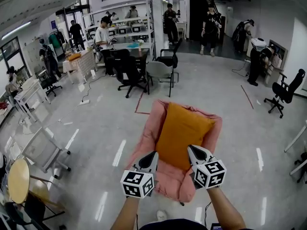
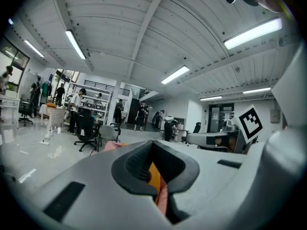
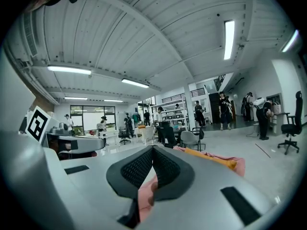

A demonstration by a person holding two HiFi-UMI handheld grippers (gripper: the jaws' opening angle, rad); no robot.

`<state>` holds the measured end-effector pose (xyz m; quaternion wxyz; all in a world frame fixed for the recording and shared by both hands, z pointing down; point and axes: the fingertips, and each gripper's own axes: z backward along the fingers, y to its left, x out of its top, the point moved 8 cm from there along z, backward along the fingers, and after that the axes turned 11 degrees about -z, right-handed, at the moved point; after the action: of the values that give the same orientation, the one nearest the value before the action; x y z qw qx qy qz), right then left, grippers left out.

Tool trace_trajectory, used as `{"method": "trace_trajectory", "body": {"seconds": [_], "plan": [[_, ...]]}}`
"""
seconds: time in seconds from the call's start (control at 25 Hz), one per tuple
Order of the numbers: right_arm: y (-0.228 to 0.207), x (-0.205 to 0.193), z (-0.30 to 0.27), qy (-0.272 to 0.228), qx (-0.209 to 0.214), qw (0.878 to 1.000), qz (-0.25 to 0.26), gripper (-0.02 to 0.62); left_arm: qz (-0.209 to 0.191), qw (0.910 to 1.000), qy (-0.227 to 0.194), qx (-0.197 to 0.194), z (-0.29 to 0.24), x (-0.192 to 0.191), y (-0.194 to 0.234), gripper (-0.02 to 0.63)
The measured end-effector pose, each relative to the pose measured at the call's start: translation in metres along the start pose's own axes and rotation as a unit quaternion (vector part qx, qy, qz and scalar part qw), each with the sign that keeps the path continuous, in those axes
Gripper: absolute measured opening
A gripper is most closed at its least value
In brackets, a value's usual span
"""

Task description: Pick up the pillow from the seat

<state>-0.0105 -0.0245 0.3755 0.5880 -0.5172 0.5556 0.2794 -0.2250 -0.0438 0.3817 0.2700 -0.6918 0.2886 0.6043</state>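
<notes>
Head view: orange pillow [image 1: 182, 131] lies flat along the pink seat [image 1: 175, 183], leaning up its back; seat stands on the grey floor [image 1: 96, 128]; left tongs [image 1: 152, 157] and right tongs [image 1: 192, 150] held side by side above the seat's near end, tips just at the pillow's lower edge, contact not clear; both look closed; grey office chair [image 1: 160, 71] and people well behind; round table [image 1: 18, 180] at far left.

Left gripper view: left tongs [image 2: 153, 145] closed at the tips, nothing pinched; in the slot behind the pads a strip of pillow [image 2: 153, 176] with pink seat [image 2: 163, 201] under it; marker cube [image 2: 250, 123] of the other gripper at the right.

Right gripper view: right tongs [image 3: 153, 150] closed, gripping nothing; pink seat [image 3: 146, 198] shows through the slot; beyond the tips the pillow [image 3: 206, 157] lies on the seat, its pink rim [image 3: 238, 166] at the right; marker cube [image 3: 37, 123] of the left gripper at the left.
</notes>
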Motion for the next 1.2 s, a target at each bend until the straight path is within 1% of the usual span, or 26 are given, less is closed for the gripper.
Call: {"method": "trace_trajectory", "body": {"seconds": [0.28, 0.44, 1.0, 1.2], "plan": [[0.004, -0.003, -0.013, 0.003, -0.015, 1.000, 0.004, 0.017, 0.010, 0.9998, 0.003, -0.016, -0.009, -0.009, 0.015, 0.000], [0.003, -0.008, -0.016, 0.009, -0.028, 1.000, 0.003, 0.017, 0.015, 0.9993, 0.012, -0.034, -0.017, -0.015, 0.018, 0.000], [-0.018, -0.015, -0.019, 0.011, -0.072, 0.997, -0.008, 0.017, 0.028, 0.9962, 0.025, -0.079, -0.050, -0.026, 0.020, 0.000], [-0.033, -0.021, -0.018, 0.012, -0.091, 0.995, -0.025, 0.017, 0.029, 0.9947, 0.036, -0.092, -0.061, -0.033, 0.017, 0.000]]}}
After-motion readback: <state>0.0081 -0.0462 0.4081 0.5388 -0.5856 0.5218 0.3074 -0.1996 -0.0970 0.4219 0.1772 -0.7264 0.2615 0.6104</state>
